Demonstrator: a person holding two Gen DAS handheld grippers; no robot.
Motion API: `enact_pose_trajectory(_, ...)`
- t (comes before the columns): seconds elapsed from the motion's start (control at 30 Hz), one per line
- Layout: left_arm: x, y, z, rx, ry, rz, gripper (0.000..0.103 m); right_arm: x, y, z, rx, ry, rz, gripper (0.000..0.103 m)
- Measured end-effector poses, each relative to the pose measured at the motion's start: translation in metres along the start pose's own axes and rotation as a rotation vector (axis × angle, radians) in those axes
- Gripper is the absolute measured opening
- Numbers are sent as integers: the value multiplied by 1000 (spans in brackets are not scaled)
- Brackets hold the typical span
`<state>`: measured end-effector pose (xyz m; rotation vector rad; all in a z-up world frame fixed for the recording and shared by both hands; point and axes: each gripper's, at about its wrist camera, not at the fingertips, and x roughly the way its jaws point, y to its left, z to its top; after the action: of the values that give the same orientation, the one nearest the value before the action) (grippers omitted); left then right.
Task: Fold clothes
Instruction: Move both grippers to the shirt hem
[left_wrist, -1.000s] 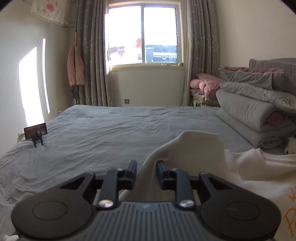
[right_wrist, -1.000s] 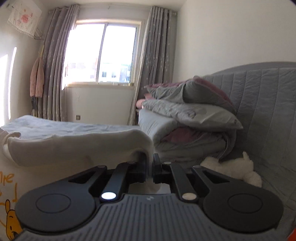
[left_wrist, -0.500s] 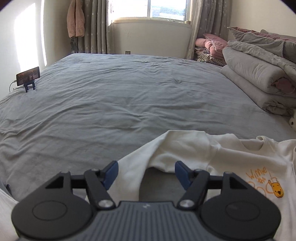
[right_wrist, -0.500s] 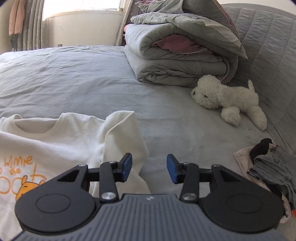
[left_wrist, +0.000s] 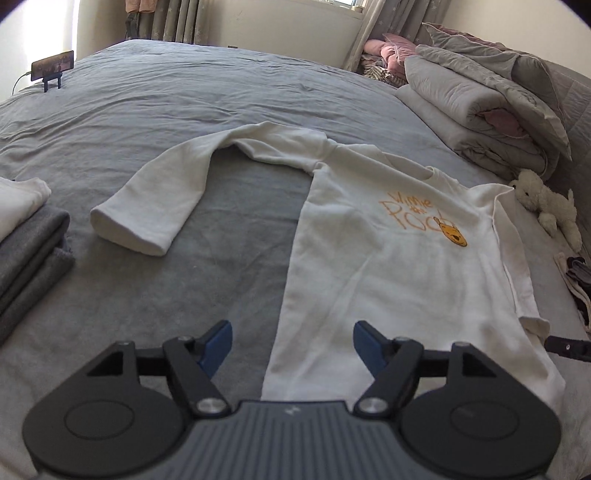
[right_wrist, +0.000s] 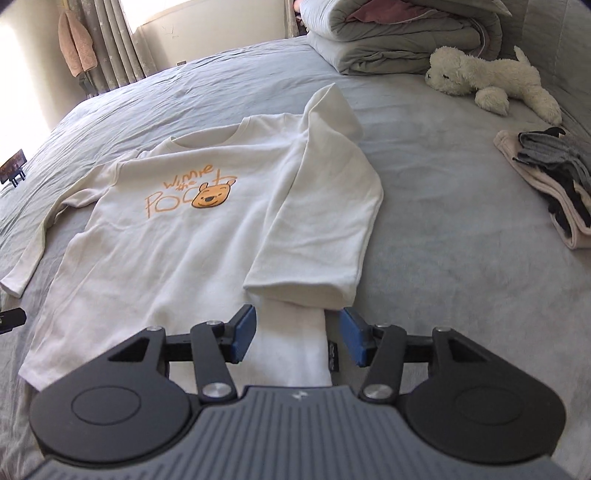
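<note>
A cream long-sleeved shirt (left_wrist: 388, 258) (right_wrist: 177, 243) with an orange bear print lies front up on the grey bed (left_wrist: 229, 103). Its left sleeve (left_wrist: 159, 199) bends out across the sheet; its right sleeve (right_wrist: 325, 206) is folded down over the body. My left gripper (left_wrist: 291, 345) hovers over the shirt's lower left edge, its jaws opening, pads clear of the cloth. My right gripper (right_wrist: 297, 332) hangs above the lower right hem, just below the folded cuff, its jaws also opening, with cloth under them but not pinched.
Folded grey and white clothes (left_wrist: 26, 243) sit at the left. A pile of dark and pink garments (right_wrist: 554, 184) and a white plush dog (right_wrist: 491, 79) lie at the right. Folded quilts (left_wrist: 480, 107) are stacked by the headboard. A phone on a stand (left_wrist: 51, 66) is far left.
Both grippers let go of the raised shirt, opened, and tipped down toward the bed. The shirt now lies flat, with the right sleeve folded over the body.
</note>
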<state>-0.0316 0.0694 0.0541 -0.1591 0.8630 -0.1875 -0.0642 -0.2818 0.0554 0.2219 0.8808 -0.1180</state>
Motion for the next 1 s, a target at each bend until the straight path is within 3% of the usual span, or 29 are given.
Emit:
enact_pose_trajectory(0.13, 0, 4, -22, 89, -1, -15, 81, -10, -7, -28, 56, 36, 71, 55)
enact_pose_trajectory(0.27, -4, 6, -28, 96, -5, -48, 80, -18, -18, -45, 104, 34, 54, 56)
enact_pose_trajectory(0.33, -3, 8, -29, 78, 4, -54, 77, -20, -26, -55, 146, 31, 64, 56)
enact_pose_trajectory(0.4, -1, 8, -31, 78, 22, -68, 66, -21, -26, -62, 141, 22, 69, 56)
enact_pose_trajectory(0.63, -8, 13, -29, 28, 8, -118, 64, -18, -22, -60, 100, 4, 112, 55)
enact_pose_trajectory(0.83, -6, 12, -29, 40, 13, -130, 47, -10, -21, -53, 138, -2, 106, 42)
enact_pose_trajectory(1.0, 8, 15, -26, 4, 33, -138, 22, -8, -19, -55, 132, -11, 79, 25)
